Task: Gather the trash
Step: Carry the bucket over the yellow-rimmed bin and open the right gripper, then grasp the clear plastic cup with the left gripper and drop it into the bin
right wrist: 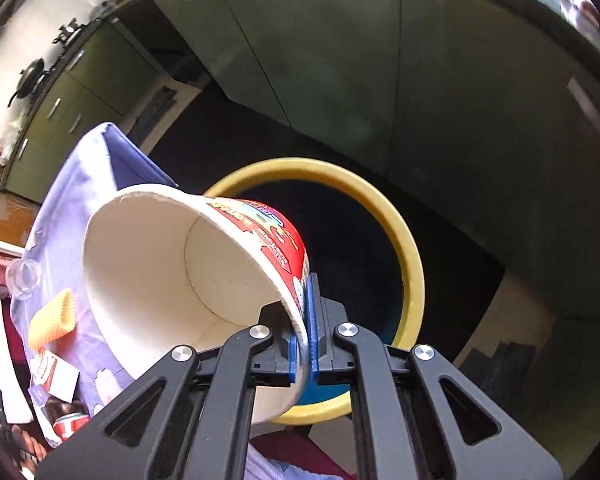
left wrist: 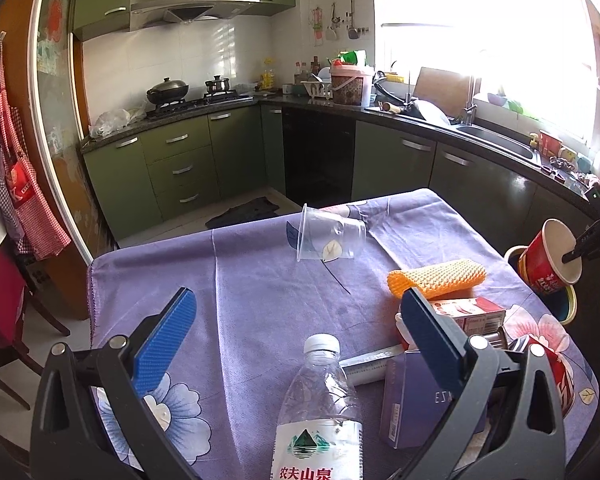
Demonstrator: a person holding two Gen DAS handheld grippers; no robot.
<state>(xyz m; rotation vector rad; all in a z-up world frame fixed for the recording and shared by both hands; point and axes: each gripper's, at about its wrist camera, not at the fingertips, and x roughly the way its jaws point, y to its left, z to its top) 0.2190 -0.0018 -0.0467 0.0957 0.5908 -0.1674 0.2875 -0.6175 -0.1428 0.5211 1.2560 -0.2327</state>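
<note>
right gripper [right wrist: 305,354] pinches the paper cup [right wrist: 172,276] by its rim, bin [right wrist: 414,264] just beyond; centre the cup over the opening before letting go. left gripper [left wrist: 296,328] hangs open.

water bottle [left wrist: 318,412] — base cut off by bottom edge | purple box [left wrist: 416,400] — part hidden behind left gripper [left wrist: 296,328] finger | bin [right wrist: 414,256] — near rim hidden by cup [right wrist: 188,276]

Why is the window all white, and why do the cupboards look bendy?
Left wrist view: sunlight overexposes the kitchen window to plain white glare, and the fisheye lens curves the green cabinets. Right wrist view: dimmer; the yellow-rimmed bin is dark inside, the white paper cup with red print looms large, edges warp and blur.
</note>
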